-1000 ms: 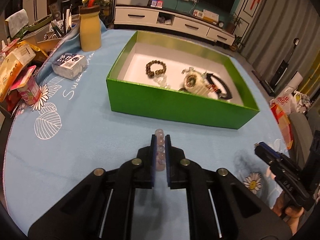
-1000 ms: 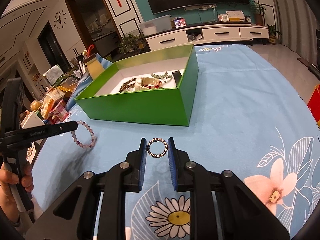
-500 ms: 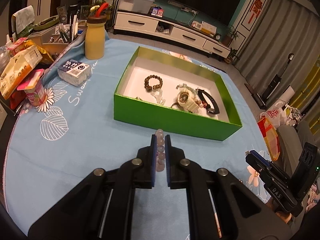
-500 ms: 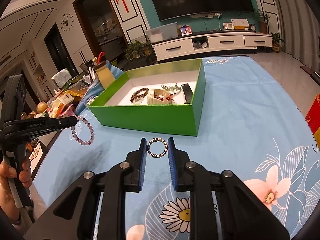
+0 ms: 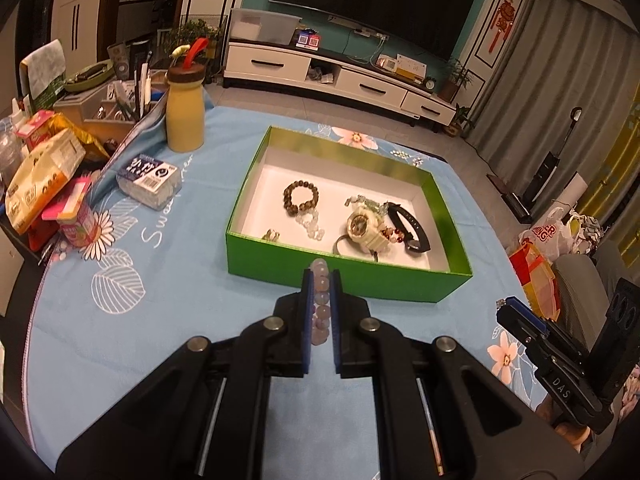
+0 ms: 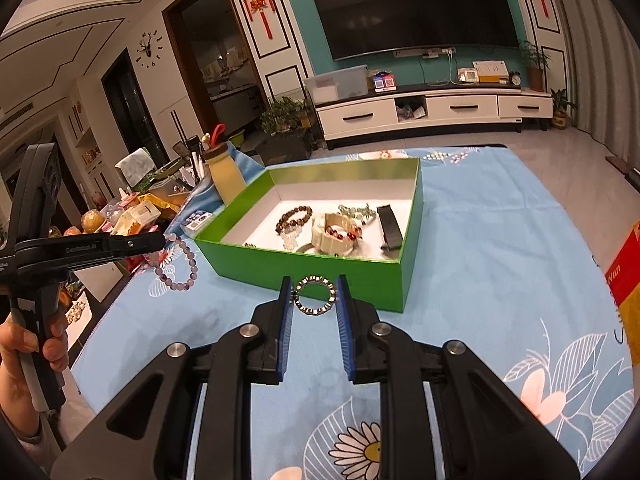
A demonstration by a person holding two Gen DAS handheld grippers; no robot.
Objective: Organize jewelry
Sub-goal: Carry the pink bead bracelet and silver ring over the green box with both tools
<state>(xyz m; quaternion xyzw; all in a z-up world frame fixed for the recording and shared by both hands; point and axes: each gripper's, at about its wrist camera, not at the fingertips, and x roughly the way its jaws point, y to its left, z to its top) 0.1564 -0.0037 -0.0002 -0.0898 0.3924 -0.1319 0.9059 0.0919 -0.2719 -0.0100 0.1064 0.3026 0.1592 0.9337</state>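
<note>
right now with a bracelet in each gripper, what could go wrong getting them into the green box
1. The left gripper pinches the pale bead bracelet at one spot; the hanging loop could snag the green box near wall.
2. The right gripper holds the metal ring bracelet only by its edges, so it might pop out.
3. The box already holds a watch and a brown bead bracelet; dropped pieces may tangle.

"DAS" is showing in white on the black right gripper [image 5: 520,322] body. The tablecloth [image 5: 132,320] is carrying script beginning "Swe" near its left edge. A plastic bag [image 5: 550,236] is reading "KING".
</note>
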